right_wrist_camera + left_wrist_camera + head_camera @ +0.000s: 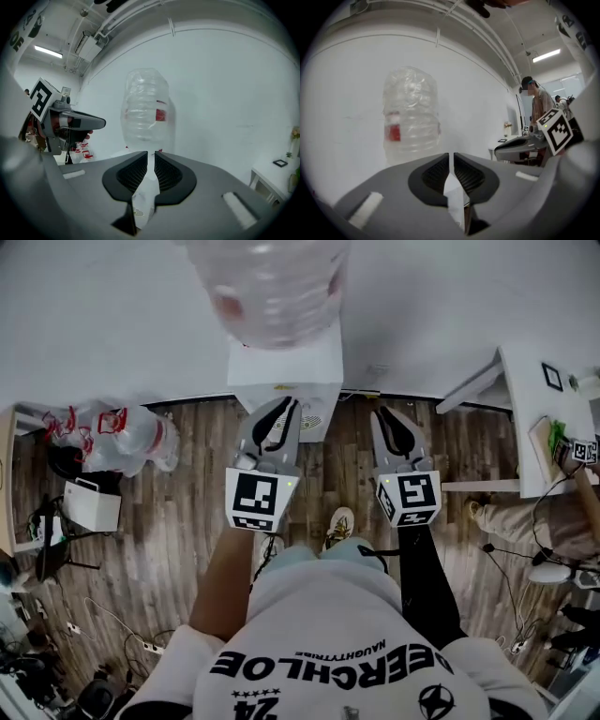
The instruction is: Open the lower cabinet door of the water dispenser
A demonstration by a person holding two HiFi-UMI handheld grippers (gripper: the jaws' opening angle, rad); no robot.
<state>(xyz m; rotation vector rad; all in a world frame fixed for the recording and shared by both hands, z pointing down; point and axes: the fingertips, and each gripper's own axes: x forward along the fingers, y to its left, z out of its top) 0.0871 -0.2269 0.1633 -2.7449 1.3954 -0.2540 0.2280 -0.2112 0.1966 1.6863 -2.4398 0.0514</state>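
Head view: the water dispenser (286,367) stands straight ahead of both claws, left gripper (284,405) and right gripper (388,413) aimed at its front, door hidden from up here. Left gripper view: jaws pinched together, empty, its bottle (411,112) beyond them. Right gripper view: same deal, clenched on nothing, bottle ahead.

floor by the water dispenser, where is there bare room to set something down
The floor is bare left of the water dispenser, up to the bagged bottles, and right of it, up to the white table. The far left is crowded with a white box and cables.
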